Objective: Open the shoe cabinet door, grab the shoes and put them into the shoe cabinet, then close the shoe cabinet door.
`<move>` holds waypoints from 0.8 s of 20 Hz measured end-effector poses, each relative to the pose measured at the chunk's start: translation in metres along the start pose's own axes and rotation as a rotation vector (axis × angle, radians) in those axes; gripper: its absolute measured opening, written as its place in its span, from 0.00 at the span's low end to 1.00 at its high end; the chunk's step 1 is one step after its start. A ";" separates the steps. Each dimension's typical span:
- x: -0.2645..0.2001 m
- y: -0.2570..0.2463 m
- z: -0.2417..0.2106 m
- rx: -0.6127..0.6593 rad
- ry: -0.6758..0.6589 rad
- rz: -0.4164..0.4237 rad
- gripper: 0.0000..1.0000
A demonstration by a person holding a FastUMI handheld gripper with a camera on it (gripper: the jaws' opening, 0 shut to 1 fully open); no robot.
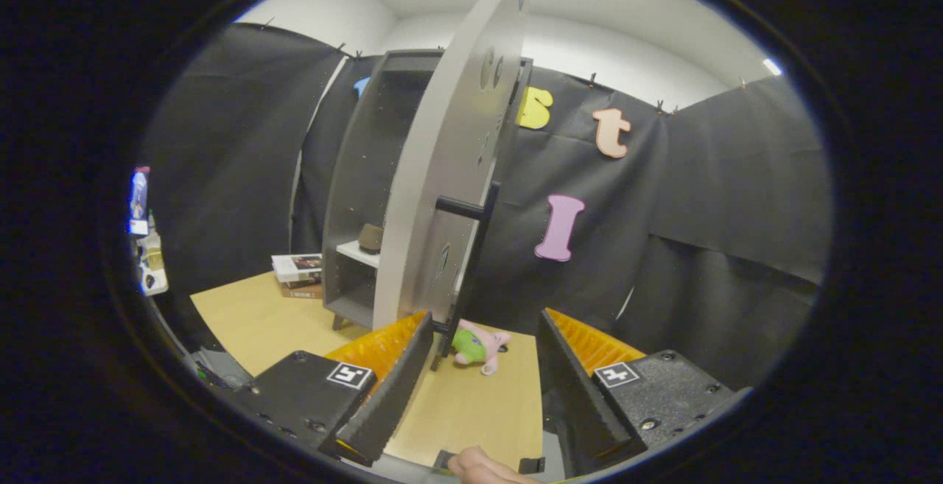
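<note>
Claw (482,355) open; door (449,174) ajar ahead, plush toy (477,346) beyond.

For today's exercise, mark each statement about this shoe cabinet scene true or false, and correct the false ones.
1. The cabinet door stands open. True.
2. The gripper has its jaws shut on the door handle. False: the jaws are open and hold nothing; the handle is beyond them.
3. A brown shoe sits on a shelf inside the cabinet. True.
4. The stack of books lies inside the cabinet. False: it lies on the table beside the cabinet.
5. A plush toy lies on the table just ahead of the jaws. True.
</note>
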State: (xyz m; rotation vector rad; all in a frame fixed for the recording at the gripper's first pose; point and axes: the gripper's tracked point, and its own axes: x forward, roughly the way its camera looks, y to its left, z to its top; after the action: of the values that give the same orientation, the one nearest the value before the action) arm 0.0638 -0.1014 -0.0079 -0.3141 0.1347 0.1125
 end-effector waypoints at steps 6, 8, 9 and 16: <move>0.003 0.037 -0.002 0.172 0.011 0.103 0.94; 0.005 0.044 -0.001 0.196 0.010 0.113 0.94; 0.006 0.046 -0.001 0.208 0.012 0.113 0.94; 0.005 0.059 0.003 0.209 -0.004 0.070 0.94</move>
State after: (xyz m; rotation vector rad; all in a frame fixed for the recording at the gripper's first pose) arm 0.0612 -0.0444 -0.0236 -0.1003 0.1520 0.1673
